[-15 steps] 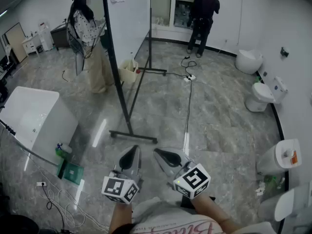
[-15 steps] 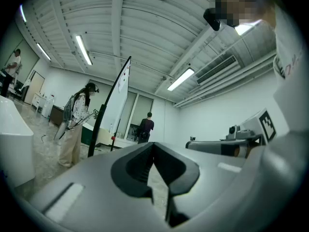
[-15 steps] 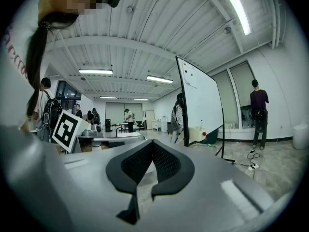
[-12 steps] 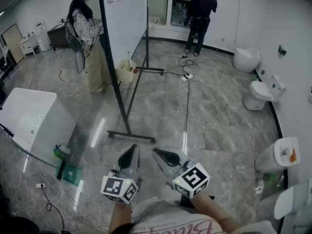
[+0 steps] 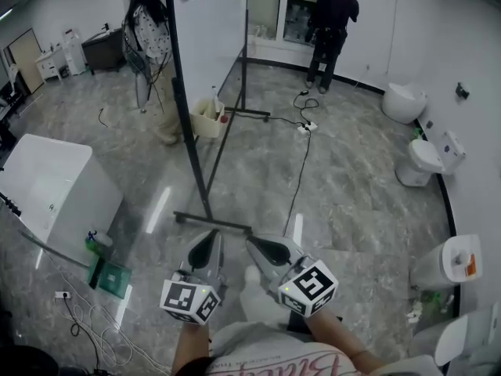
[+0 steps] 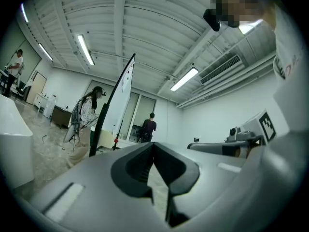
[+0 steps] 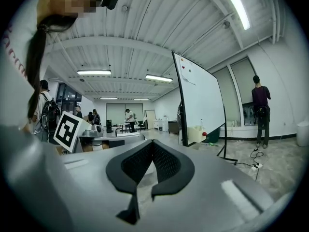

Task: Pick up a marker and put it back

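Note:
No marker can be made out in any view. The whiteboard (image 5: 207, 22) on its black wheeled stand (image 5: 211, 221) is ahead of me; it also shows in the left gripper view, whiteboard (image 6: 123, 88), and in the right gripper view, whiteboard (image 7: 200, 100). A small red thing (image 7: 204, 134) sits by a cream box at its foot. My left gripper (image 5: 214, 239) and right gripper (image 5: 252, 244) hang side by side close to my body, above the floor. Both are shut with nothing between the jaws, as the left gripper (image 6: 153, 144) and right gripper (image 7: 153, 142) views show.
A white tub (image 5: 55, 182) stands at the left, with green items (image 5: 109, 275) on the floor beside it. Toilets (image 5: 423, 159) line the right wall. A black cable (image 5: 301, 163) runs across the floor. One person (image 5: 153, 45) stands by the board, another (image 5: 333, 22) at the far wall.
The view has shifted slightly. A white shoe now shows on the floor between the grippers. The person by the board has moved farther back. Both grippers stay shut in the same pose.

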The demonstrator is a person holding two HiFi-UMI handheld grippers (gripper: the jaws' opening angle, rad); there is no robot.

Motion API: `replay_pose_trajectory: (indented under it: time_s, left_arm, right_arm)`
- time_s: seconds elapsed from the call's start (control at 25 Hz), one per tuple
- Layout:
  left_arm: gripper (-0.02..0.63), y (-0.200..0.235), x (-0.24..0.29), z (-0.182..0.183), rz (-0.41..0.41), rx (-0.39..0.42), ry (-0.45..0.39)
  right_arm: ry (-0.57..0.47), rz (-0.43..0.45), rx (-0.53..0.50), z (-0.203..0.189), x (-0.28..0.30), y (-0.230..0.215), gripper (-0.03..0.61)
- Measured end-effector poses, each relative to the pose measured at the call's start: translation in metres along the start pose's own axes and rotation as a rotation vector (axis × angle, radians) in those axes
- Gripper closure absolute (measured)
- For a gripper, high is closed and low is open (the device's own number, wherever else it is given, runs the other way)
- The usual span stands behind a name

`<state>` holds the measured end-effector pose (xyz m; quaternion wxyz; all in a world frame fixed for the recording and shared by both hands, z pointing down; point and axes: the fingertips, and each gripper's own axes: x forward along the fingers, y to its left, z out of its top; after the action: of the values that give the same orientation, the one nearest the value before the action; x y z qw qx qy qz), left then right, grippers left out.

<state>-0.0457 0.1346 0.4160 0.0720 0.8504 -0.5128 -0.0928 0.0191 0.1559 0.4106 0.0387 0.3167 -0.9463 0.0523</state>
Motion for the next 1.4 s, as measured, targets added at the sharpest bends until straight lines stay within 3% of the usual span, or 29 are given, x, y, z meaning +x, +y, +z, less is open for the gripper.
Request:
replay_pose_trajectory:
  time_s: [0.68,1.4]
  left_arm:
    - [0.614,0.088,0.166,0.035,0.044,0.051,-0.029]
    - [0.614,0.165,0.261,0.046,0.059,0.042,-0.027]
  right_arm:
    - [-0.015,0.106,-0.032,0.049,0.126,-0.133,0.577]
    - [-0.019,0.073,-0.028,0.071,0.23,-0.228,0.577]
